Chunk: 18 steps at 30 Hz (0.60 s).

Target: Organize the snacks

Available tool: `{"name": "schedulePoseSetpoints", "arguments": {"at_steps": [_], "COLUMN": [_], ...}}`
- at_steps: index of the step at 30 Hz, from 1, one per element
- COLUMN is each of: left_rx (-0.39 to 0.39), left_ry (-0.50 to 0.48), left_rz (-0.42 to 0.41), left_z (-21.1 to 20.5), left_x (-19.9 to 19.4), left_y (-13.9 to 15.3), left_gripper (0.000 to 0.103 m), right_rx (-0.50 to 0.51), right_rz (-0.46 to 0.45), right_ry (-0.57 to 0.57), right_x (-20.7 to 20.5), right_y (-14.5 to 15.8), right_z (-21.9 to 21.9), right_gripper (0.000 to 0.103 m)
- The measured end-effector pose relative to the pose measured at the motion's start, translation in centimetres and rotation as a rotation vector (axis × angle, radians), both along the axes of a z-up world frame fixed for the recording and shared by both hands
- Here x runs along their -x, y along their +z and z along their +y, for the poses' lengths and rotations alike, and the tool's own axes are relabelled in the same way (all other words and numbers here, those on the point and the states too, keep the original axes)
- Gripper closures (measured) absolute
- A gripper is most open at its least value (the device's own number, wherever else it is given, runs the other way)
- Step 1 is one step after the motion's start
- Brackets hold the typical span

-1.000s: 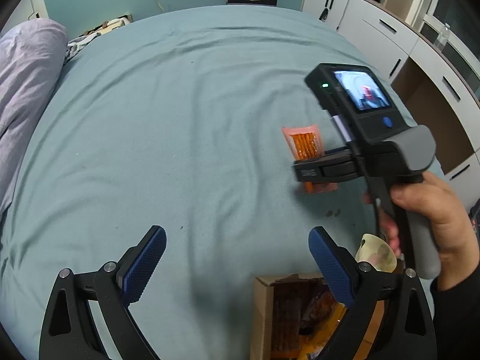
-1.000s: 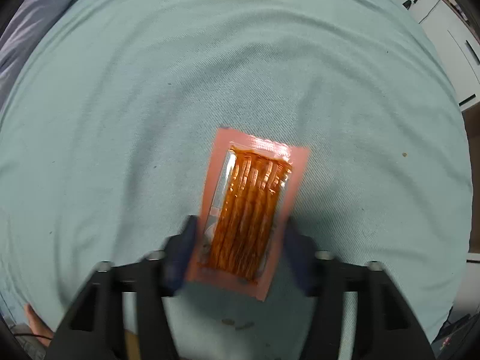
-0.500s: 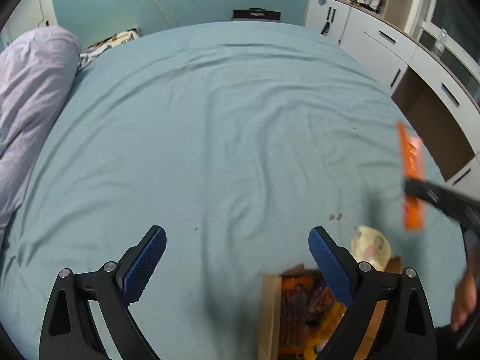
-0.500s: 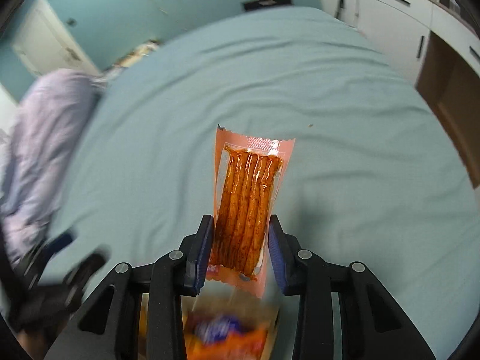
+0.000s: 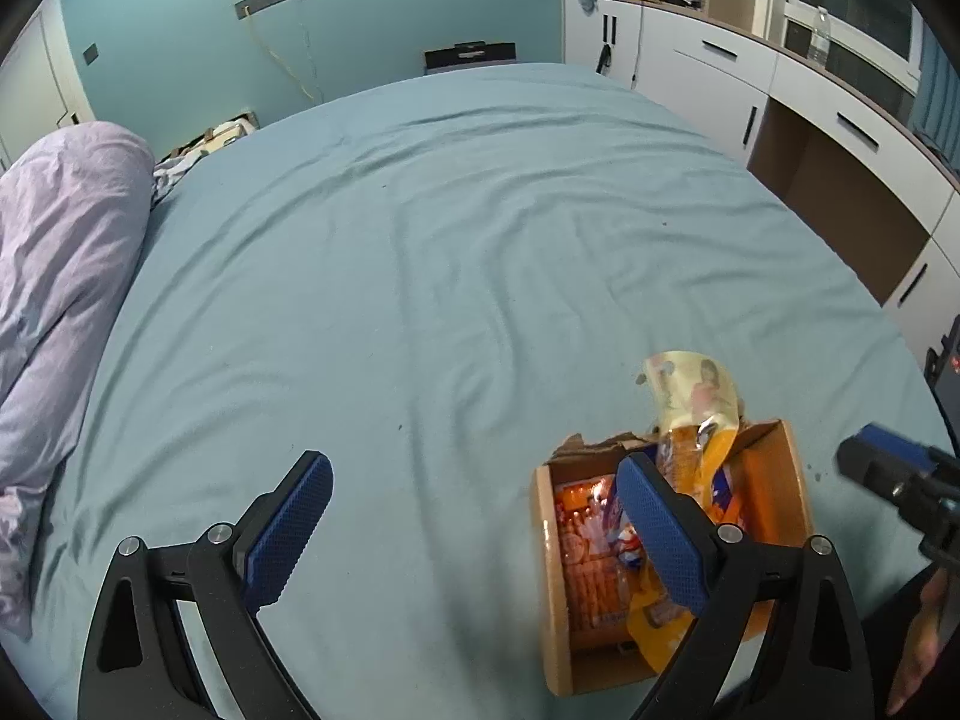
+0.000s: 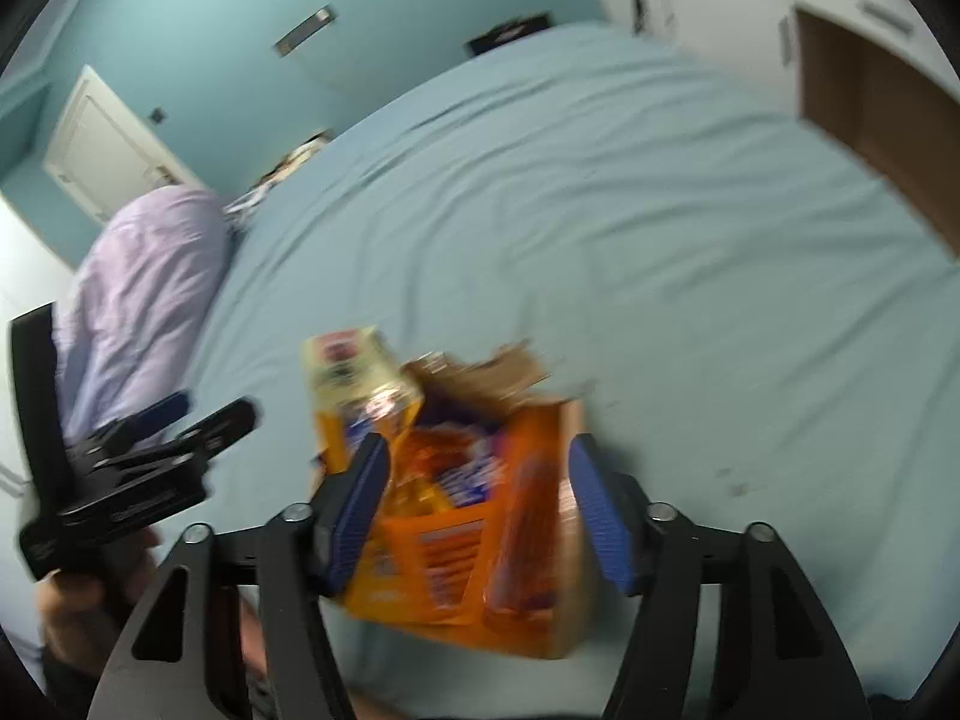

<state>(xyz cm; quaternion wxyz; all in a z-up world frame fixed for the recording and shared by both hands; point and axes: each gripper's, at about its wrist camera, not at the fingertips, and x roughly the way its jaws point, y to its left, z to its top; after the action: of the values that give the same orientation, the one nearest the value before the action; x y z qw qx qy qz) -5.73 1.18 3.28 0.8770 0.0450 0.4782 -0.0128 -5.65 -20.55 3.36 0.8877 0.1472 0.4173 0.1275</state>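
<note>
Cardboard box (image 5: 774, 450) of snack packets (image 6: 522, 516) on blue bed (image 5: 420, 240), between spread, empty fingers of right gripper (image 6: 480, 507); left gripper (image 5: 474, 525) likewise open, empty; packets likely light, crinkly, slippery, best pinched flat across the middle.

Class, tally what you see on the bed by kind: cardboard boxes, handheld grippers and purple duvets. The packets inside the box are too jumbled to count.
Cardboard box: 1
Grippers: 2, the left gripper and the right gripper
Purple duvet: 1
Total: 4
</note>
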Motion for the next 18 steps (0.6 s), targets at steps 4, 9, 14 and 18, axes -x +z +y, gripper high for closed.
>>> {"name": "schedulePoseSetpoints", "arguments": {"at_steps": [4,9,14,18], "left_rx": [0.011,-0.036,-0.042,-0.061], "left_ry": [-0.001,-0.016,-0.055,-0.074], "left_rz": [-0.011,-0.024,-0.054,-0.092], "left_z": [0.0,-1.0,-1.9,-2.5], "left_x": [0.4,1.4,3.0,4.0], "left_y": [0.1,0.2,0.6,0.5], "left_gripper": [0.006,0.006,0.005,0.0], "right_rx": [0.122,0.308,0.383,0.381], "right_rz": [-0.094,-0.14,-0.174,-0.151], "right_ry": [-0.064,-0.019,0.034,0.022], "right_x": [2.8,5.1,6.4,6.7], "right_y": [1.1,1.8,2.1,1.5], "right_z": [1.6,4.6,6.3,6.2], "right_gripper": [0.028,0.026,0.026,0.026]}}
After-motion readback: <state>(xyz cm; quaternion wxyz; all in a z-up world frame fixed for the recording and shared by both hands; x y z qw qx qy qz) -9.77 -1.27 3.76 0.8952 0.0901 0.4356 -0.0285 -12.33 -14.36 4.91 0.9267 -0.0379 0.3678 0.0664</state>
